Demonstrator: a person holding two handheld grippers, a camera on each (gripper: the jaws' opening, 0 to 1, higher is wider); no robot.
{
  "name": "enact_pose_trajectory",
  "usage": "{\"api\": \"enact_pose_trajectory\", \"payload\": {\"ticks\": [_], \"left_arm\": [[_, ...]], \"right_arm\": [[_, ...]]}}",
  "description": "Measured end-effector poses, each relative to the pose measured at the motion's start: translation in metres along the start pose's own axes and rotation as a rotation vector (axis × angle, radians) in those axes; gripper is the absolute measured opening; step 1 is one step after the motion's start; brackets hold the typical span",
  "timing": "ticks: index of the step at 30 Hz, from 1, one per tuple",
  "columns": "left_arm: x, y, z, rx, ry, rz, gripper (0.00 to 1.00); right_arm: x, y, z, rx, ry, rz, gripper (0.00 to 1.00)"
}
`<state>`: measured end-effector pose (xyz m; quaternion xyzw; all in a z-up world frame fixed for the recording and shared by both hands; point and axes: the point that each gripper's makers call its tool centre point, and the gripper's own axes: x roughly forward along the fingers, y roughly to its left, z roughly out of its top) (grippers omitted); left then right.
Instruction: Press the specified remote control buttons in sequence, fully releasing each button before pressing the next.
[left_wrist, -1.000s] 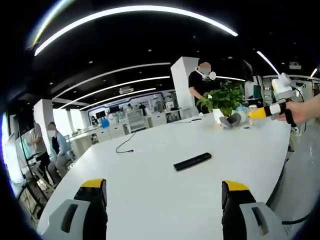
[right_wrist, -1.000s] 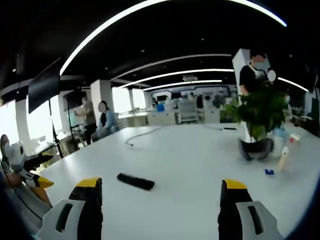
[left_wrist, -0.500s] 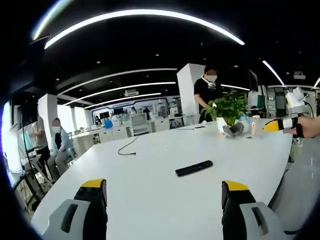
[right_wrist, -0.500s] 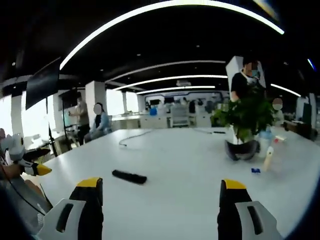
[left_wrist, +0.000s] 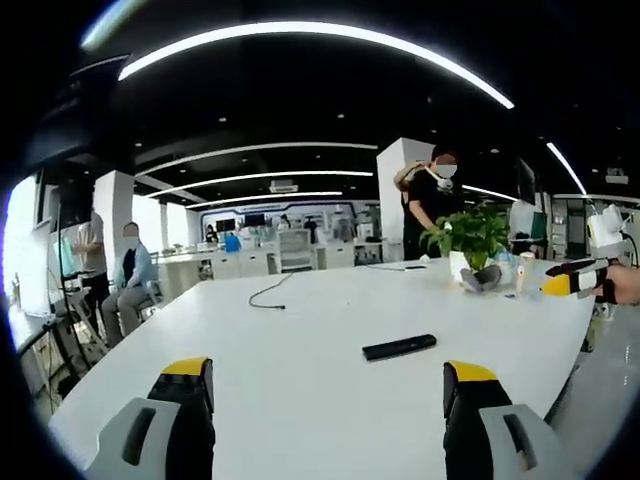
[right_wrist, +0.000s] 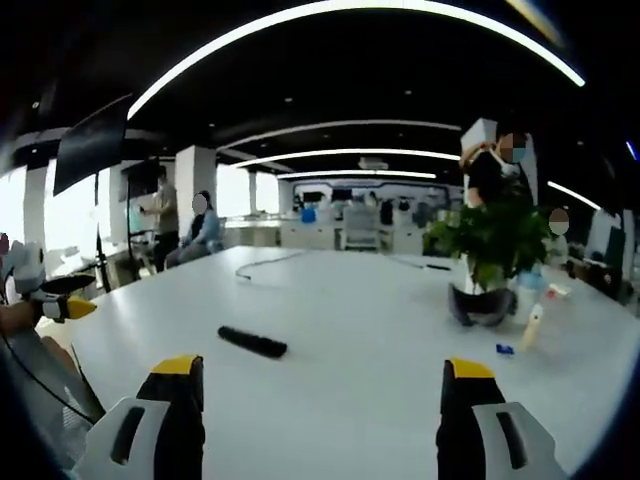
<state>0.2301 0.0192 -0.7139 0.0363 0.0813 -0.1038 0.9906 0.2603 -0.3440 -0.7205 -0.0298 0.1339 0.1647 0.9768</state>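
A black remote control lies flat on the white table, ahead of my left gripper and a little to its right. My left gripper stands open, its yellow-tipped jaws wide apart with nothing between them. In the right gripper view the same remote lies ahead and left of my right gripper, which is open too and holds nothing. The right gripper enters the left gripper view at the far right edge, held by a hand. At the left edge of the right gripper view is the left gripper.
A potted plant stands at the table's far right with a dark object at its foot, a small bottle and a blue bit beside it. A cable lies further back. One person stands behind the plant; others are at the left.
Both cameras have dropped lower and nearer the table edge, so the table looks flatter. The remote has not moved. Both grippers stay open.
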Motion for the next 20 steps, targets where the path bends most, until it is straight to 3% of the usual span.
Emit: {"api": "enact_pose_trajectory", "payload": {"ticks": [12, 16, 20], "left_arm": [[-0.004, 0.01, -0.005, -0.014, 0.02, 0.051, 0.99], [-0.001, 0.006, -0.018, 0.019, 0.093, 0.04, 0.98], [-0.002, 0.006, -0.017, 0.033, 0.09, 0.045, 0.98]], "right_arm": [[-0.001, 0.015, 0.0, -0.013, 0.011, 0.049, 0.98], [-0.002, 0.015, 0.0, 0.003, 0.012, 0.049, 0.97], [-0.003, 0.01, -0.009, 0.011, 0.05, 0.044, 0.96]]}}
